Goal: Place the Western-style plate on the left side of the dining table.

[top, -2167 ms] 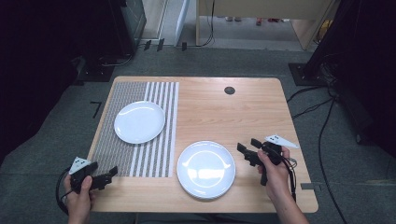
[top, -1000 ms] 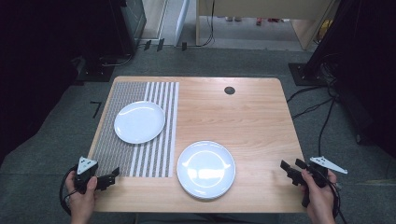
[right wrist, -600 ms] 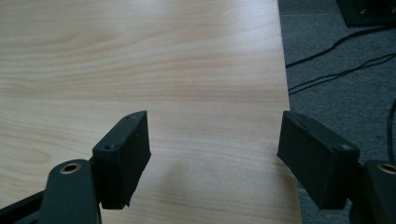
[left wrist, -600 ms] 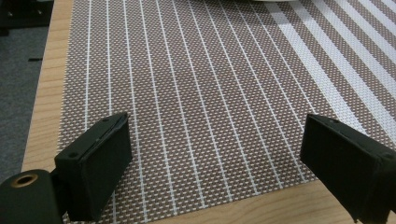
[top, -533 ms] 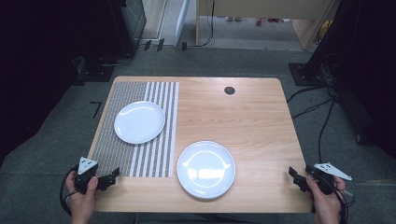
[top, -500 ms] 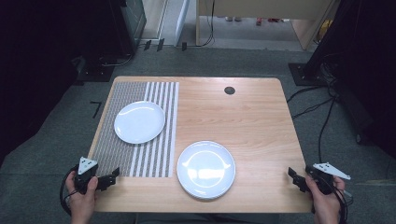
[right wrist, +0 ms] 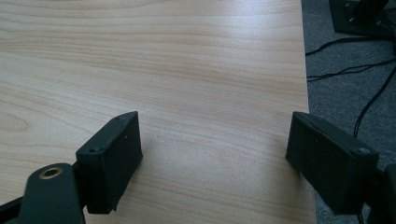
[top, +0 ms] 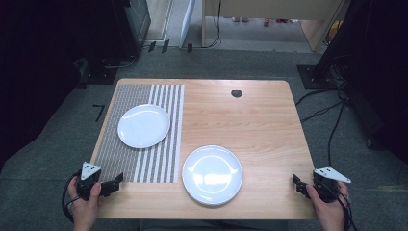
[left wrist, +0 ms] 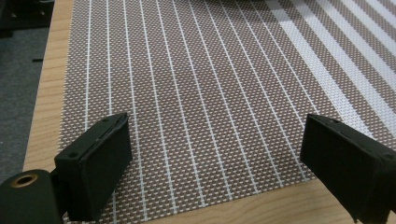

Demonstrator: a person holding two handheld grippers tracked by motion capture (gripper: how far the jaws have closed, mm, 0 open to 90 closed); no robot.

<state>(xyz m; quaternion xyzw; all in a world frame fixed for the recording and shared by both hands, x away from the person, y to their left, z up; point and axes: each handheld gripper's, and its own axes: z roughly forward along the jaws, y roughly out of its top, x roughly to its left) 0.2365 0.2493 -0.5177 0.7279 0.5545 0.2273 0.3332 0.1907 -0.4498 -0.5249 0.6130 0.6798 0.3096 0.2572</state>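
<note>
White round ceramic plate sits on the bare light wooden table near the front edge, just right of the brown-and-white striped woven placemat; a second white round plate lies on that placemat, farther back and left, the two well apart. Left gripper, black, held in the left hand at the front-left corner, jaws spread wide over the placemat's near edge, nothing between them. Right gripper, in the right hand at the front-right corner, jaws also wide apart and empty over bare wood by the table's right edge.
</note>
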